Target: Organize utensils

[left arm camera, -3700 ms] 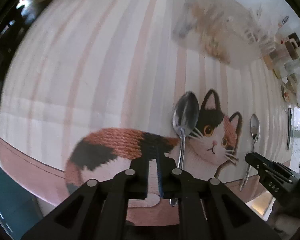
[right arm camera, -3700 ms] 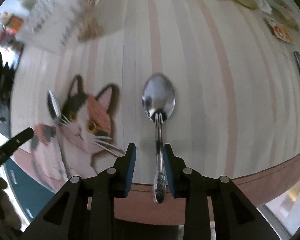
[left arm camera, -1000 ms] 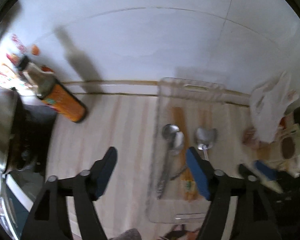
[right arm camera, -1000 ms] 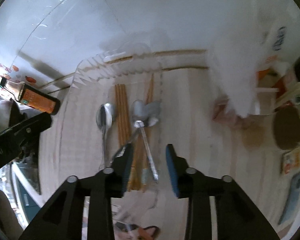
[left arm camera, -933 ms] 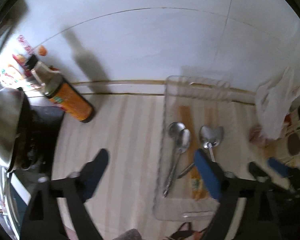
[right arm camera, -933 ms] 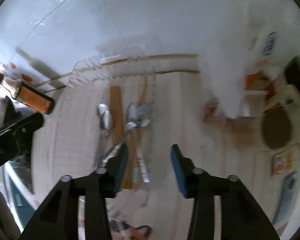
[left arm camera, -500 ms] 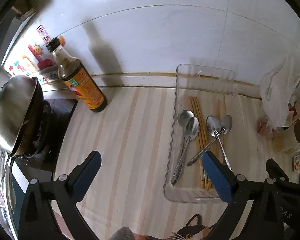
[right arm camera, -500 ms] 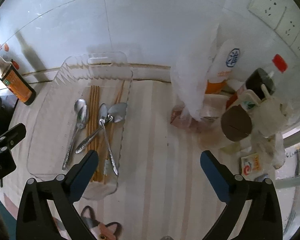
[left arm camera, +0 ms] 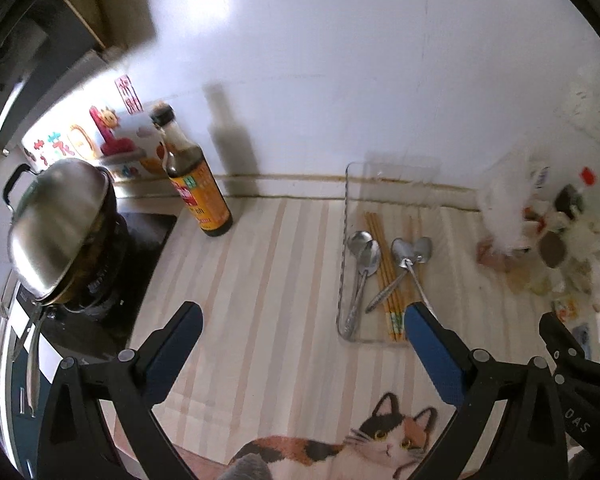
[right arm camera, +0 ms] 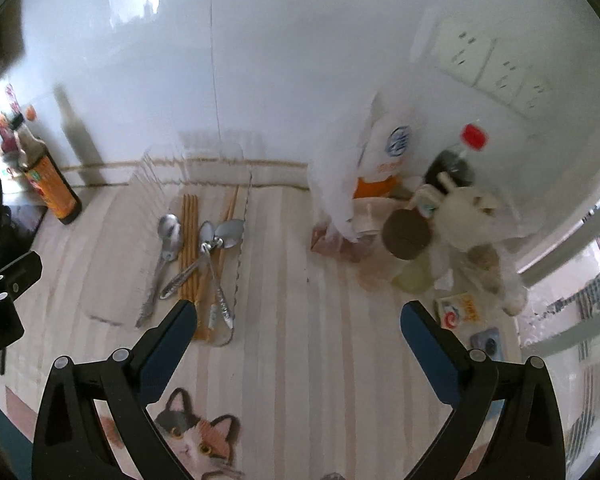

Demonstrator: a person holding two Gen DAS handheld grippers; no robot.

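Both the left gripper (left arm camera: 300, 316) and the right gripper (right arm camera: 298, 314) are released, empty; the clear tray (right arm camera: 112, 280) beyond their fingers blurs, its rim faint.

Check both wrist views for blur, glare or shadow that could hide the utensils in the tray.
Left wrist view: clear plastic tray and metal spoons sharp, right-hand clutter smeared, bright glare on the white wall. Right wrist view: spoons and wooden chopsticks readable, tray's far rim blurred, brown sauce bottle shadows the wall.
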